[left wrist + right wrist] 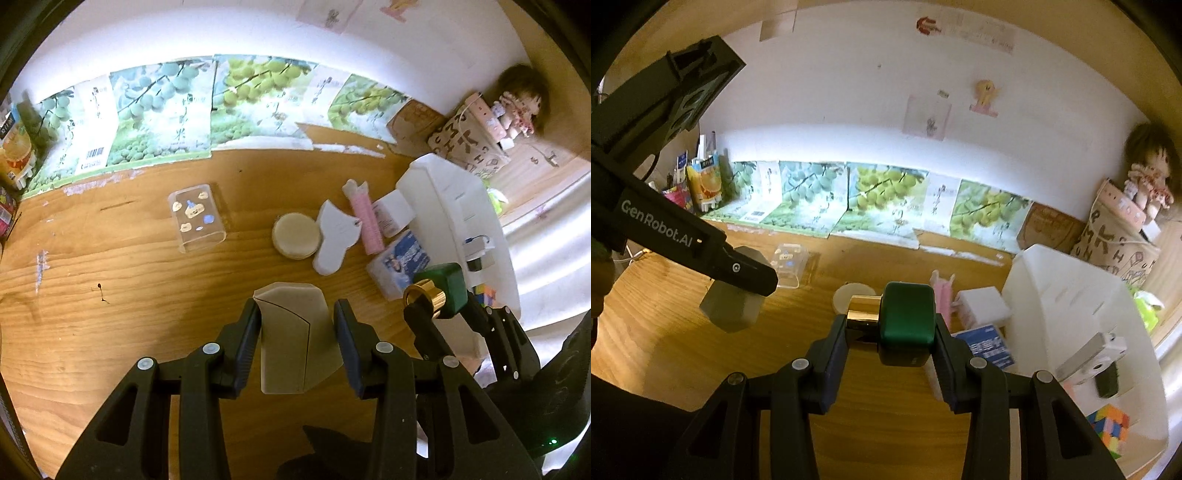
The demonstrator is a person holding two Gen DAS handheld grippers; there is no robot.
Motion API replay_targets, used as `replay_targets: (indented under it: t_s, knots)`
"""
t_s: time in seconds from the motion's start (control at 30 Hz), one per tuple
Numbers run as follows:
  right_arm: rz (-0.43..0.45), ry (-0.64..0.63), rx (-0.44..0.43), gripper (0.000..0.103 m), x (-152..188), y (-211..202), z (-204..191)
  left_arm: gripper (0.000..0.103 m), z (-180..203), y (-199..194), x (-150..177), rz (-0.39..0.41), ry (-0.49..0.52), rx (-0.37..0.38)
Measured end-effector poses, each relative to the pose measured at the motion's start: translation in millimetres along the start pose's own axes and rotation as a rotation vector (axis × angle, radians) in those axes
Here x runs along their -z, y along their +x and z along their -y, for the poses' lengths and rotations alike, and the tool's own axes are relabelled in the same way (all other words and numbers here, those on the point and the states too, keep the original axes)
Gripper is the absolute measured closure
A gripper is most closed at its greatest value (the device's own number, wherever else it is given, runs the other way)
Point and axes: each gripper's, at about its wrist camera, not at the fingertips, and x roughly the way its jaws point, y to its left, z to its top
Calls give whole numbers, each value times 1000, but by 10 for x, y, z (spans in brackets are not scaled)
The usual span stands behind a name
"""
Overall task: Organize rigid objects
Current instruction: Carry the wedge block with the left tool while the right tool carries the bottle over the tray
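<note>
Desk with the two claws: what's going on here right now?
A person is tidying a wooden desk with a claw in each hand. The left claw is shut on a grey faceted box, the right claw on a green bottle with a gold cap; both are held above the desk. A white bin on the right already holds a colour cube.

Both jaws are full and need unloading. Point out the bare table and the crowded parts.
Bare wood lies left of and before the clear case. Crowded: the round tin, pink comb and blue box pack against the white bin.
</note>
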Motion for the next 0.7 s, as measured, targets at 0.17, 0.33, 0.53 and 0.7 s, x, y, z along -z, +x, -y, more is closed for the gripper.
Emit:
replay_targets:
  t_s: [0.17,0.33,0.53,0.7]
  knots:
    - [21,-21,0,60,-26,-176,108,59,124,-93,30,43,-19,15]
    - [34,-46,-5,60,-35,-331,248,59,260,-139,53,73,-44,22]
    - [33,-81,-11,60,-3,-489,501,59,475,-117,85,88,-75,41]
    - [21,-101,-6,60,34,-555,726,59,711,-39,75,92,-90,61]
